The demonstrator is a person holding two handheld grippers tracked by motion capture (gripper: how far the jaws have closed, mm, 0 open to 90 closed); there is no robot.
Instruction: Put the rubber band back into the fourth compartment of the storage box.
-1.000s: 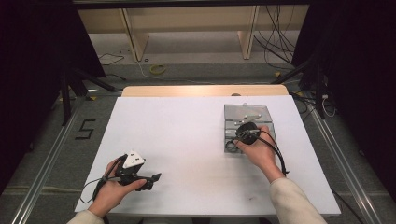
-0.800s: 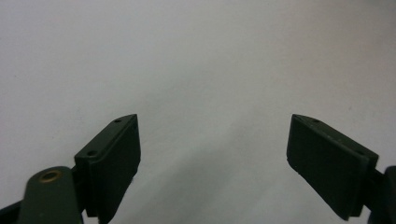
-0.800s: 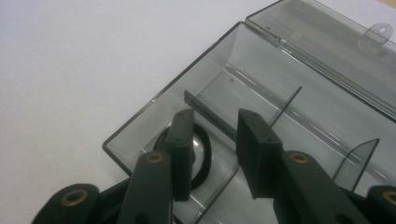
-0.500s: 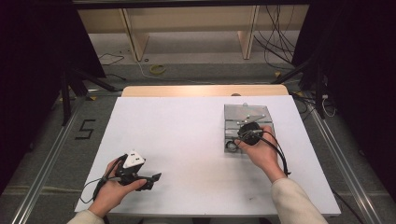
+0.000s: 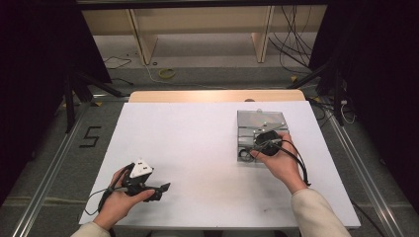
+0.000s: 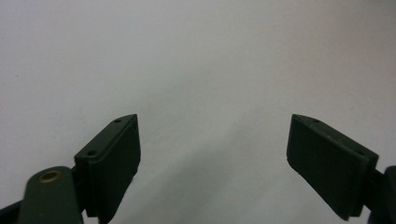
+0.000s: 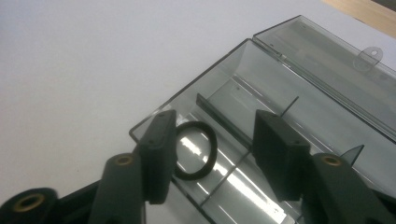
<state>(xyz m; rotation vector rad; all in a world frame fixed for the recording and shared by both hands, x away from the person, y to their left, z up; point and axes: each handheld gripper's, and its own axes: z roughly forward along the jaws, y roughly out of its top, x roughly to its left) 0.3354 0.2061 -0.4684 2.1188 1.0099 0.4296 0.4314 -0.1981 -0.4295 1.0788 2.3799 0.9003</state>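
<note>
While the right claw [image 7: 212, 154] is held over the near corner of the clear plastic box [image 7: 299, 88], its jaws have just been opening and now stand apart, with nothing pressed between the pads. One black ring [image 7: 194, 150] is seen resting in the box's near compartment, just beside the left-hand jaw and beside the box's front wall; whether it lies flat or leans against the wall or the jaw cannot be told. In the high view the same box [image 5: 260, 122] is placed on the right half of the white bench [image 5: 197, 143], under the right claw [image 5: 263, 143]. The left claw [image 5: 160, 190] is kept low over bare bench at the near left, well apart from the box, with its jaws wide apart and nothing between them.

Trouble is judged most likely from the ring's closeness to the jaw: if the claw is lifted carelessly, the ring could be caught and dragged over the wall onto the bench. The light box could also be nudged or tipped, since it is not steadied by the other claw, and the open lid [image 7: 336, 51] could be knocked.

Counted: two claws, one box with one hinged lid, one ring, one bench.
</note>
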